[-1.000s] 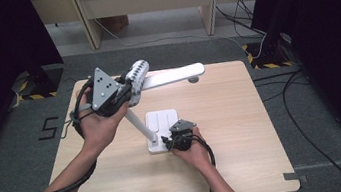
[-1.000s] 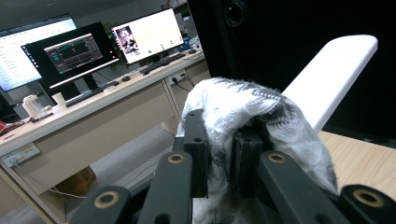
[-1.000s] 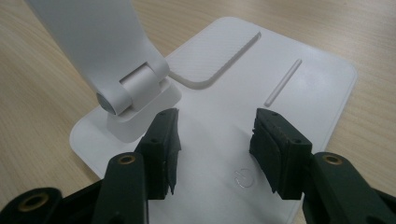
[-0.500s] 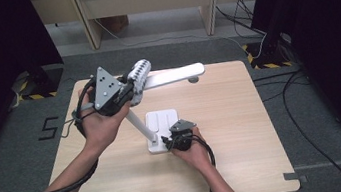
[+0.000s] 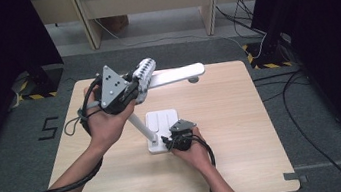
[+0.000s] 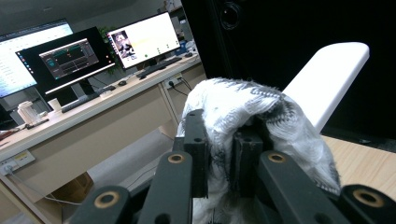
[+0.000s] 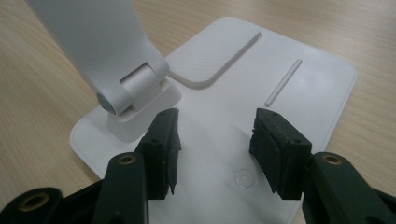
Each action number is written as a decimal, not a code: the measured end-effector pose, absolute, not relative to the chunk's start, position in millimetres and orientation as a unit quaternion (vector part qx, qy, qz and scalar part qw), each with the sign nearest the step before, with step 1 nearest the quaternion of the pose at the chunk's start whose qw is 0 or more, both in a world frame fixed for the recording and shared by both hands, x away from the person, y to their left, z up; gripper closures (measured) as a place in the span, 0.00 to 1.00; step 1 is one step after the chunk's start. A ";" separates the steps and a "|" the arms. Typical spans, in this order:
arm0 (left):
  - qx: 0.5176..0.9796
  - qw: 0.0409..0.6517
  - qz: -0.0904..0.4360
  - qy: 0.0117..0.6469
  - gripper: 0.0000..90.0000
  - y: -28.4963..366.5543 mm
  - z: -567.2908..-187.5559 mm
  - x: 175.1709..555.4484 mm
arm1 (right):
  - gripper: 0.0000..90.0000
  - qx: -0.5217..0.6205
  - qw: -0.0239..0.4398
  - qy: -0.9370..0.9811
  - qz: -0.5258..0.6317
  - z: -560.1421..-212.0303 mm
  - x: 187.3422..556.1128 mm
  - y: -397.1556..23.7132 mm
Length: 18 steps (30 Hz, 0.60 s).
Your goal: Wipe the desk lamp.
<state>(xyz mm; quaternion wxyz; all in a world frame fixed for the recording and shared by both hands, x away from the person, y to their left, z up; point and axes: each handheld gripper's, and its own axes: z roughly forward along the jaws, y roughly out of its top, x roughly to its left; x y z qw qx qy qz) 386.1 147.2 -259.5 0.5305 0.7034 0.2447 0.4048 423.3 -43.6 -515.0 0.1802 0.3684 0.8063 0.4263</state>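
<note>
1. Almost nothing has changed over the last second: both hands have kept their places.
2. Left gripper (image 5: 132, 88) pinches a cloth (image 6: 261, 112) against the lamp (image 5: 175, 75) head, near the table's (image 5: 244, 131) far edge.
3. Right gripper (image 7: 215, 140), jaws spread, rests on the lamp base (image 7: 289, 88), steadying it.
4. Wiping looks paused or slow.

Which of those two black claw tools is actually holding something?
The left gripper, raised at the lamp head: its jaws pinch a grey-white cloth. The right gripper has nothing between its spread jaws, which stand on the lamp base.
</note>
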 end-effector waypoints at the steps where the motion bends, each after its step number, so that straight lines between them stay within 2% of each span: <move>1: 0.704 0.530 0.406 0.243 0.88 146.5 -259.4 386.1 | 0.57 0.368 0.180 0.806 0.427 -515.1 423.4 -43.6; 18: 0.705 0.530 0.404 0.241 0.88 138.9 -258.2 386.7 | 0.57 0.368 0.181 0.806 0.426 -515.0 423.2 -43.6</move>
